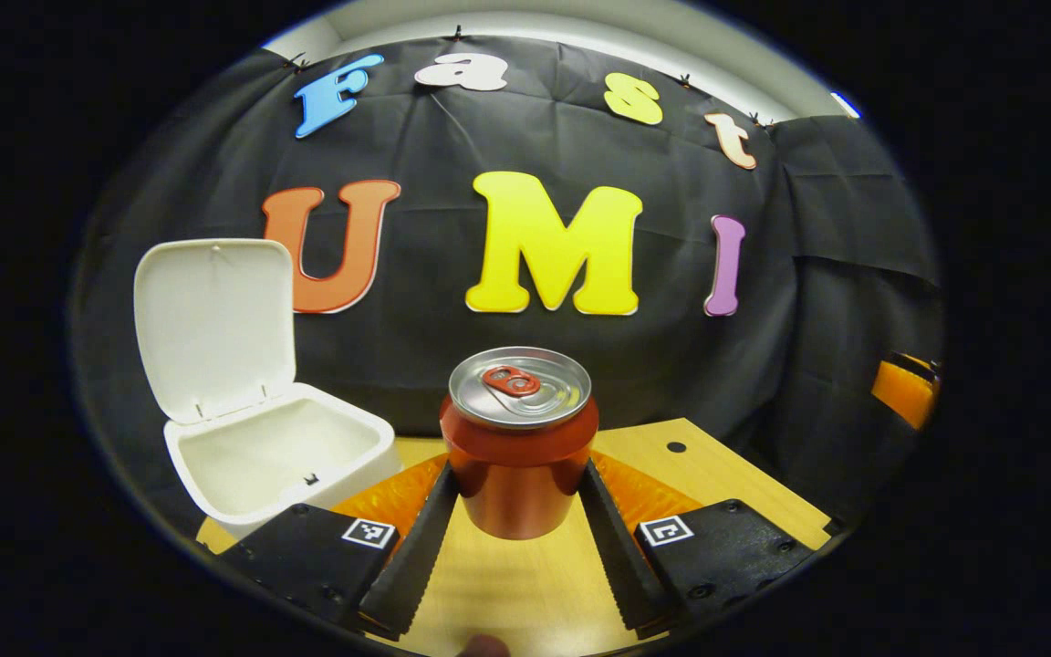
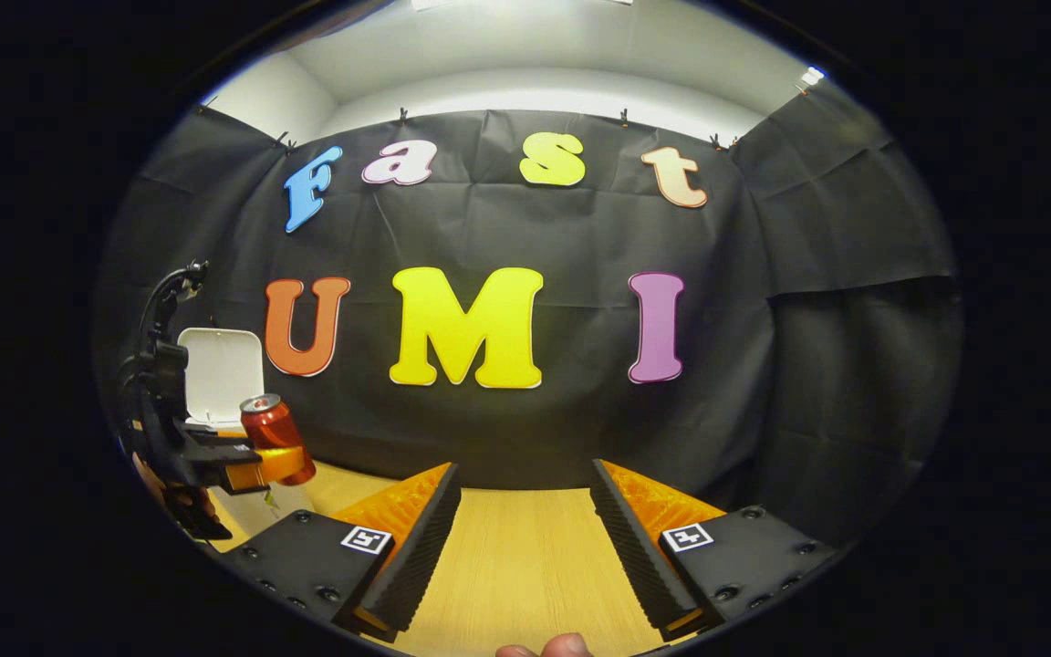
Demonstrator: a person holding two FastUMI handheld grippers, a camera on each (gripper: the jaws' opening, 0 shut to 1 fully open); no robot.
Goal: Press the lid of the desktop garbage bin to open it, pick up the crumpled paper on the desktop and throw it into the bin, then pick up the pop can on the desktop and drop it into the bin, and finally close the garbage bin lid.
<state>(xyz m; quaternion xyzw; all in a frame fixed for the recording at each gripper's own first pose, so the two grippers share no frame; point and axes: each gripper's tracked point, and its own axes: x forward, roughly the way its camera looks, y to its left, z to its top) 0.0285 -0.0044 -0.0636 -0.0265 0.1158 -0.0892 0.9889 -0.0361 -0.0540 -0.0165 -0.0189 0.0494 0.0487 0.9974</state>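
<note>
A red pop can (image 1: 518, 447) with a silver top stands upright between the fingers of my left gripper (image 1: 518, 497), which is shut on it; it hangs above the wooden desk (image 1: 507, 584). The white desktop bin (image 1: 279, 452) sits to the left with its lid (image 1: 213, 324) raised; what lies inside is hidden. In the right gripper view, the left gripper (image 2: 247, 465) holds the can (image 2: 275, 436) in front of the bin's open lid (image 2: 220, 370) at the far left. My right gripper (image 2: 525, 525) stands open over the desk with nothing between its fingers.
The black cloth wall closes the back and right of the desk. A small dark hole (image 1: 676, 447) marks the desktop at the right. An orange object (image 1: 904, 388) shows at the far right edge of the left gripper view.
</note>
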